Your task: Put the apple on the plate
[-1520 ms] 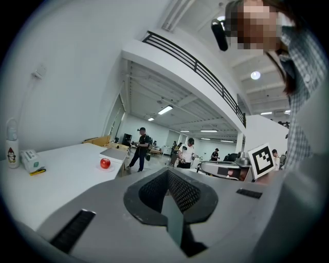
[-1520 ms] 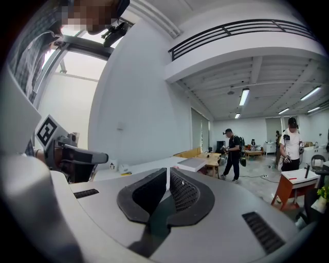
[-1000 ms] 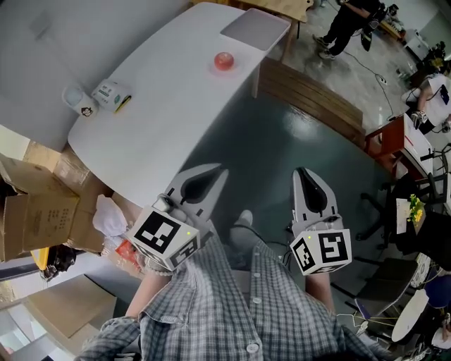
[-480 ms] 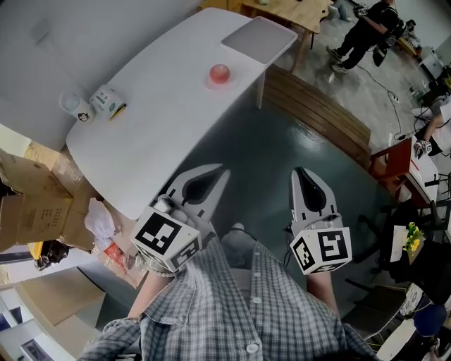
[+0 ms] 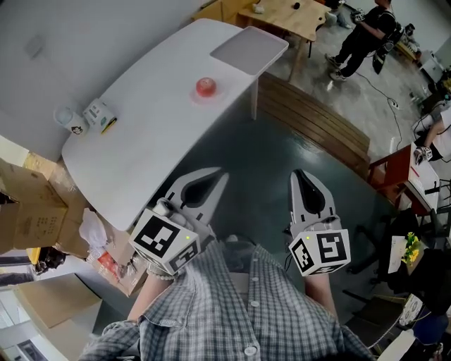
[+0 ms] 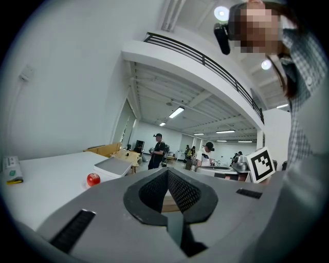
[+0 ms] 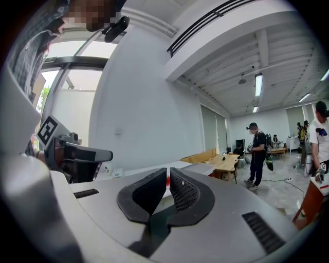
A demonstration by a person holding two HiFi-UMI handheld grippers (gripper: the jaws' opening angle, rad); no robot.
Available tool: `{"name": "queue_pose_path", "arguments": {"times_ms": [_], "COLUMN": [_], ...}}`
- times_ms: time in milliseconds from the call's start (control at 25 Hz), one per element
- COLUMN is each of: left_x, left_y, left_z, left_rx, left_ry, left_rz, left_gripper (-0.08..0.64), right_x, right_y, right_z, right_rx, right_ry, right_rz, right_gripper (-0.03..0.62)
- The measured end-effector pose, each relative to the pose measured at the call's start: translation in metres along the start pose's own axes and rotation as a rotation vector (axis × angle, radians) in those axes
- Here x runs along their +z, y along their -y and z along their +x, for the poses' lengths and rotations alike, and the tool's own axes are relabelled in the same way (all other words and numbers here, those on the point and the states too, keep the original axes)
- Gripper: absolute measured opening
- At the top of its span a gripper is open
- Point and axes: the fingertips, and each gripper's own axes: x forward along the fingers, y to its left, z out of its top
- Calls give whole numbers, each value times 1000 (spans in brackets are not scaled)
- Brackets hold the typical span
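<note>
Apple: on the white desk, toward its far end, well apart from both tools and touched by neither. Pale ring round its base in the head view, too small to tell what.

Nearest, below the desk's near corner: checked shirt and two forearms, each behind a marker cube.

Left tool: over the dark floor, just short of the desk's near edge. Jaws pressed together at the tip, nothing between them; the same along its own view, with ribbed pads meeting in a point.

Right tool: level with the left one, farther out from the desk's edge, also over the floor. Jaws drawn in to a thin slit, holding nothing.

On the desk's near left end: small box and white cup, side by side near the wall edge. Past the desk's middle: the apple, standing free. At the desk's far end: flat grey tray, close beyond the apple, bare.

Left of the desk, on the floor: cardboard boxes. Along the desk's right side, past its leg: wooden slatted boards.

Beyond the desk's far end: wooden table, then a person in dark clothes, standing.
</note>
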Motion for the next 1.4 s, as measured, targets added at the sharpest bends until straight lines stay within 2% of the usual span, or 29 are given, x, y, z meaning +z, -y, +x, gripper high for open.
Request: {"name": "queue_pose_path", "arguments": {"times_ms": [240,760,1040,1240,1400], "left_x": [-1,-8,-3,8,18], "left_y": [-4,-29,-62,-92,-117], "left_z": [12,73,126,168,201], "left_rx": [-9,-92,-128,-136,-141], "left_ry": [-9,-35,-58,-78,-82], "left_rz": [3,-30,-50,-23,-30], "left_gripper": [9,9,9,9,9], "right_x": [-11,-19,-20,-13,-4], "right_y": [6,56,84,101,119], "right_z": [2,20,71,118,155], "right_rx": [-9,-143,-164,-154,-153], "right_ry": [-8,-43,-76,-91,-87], "right_rz": [12,12,21,4,-2], "right_gripper": [34,34,34,34,34]}}
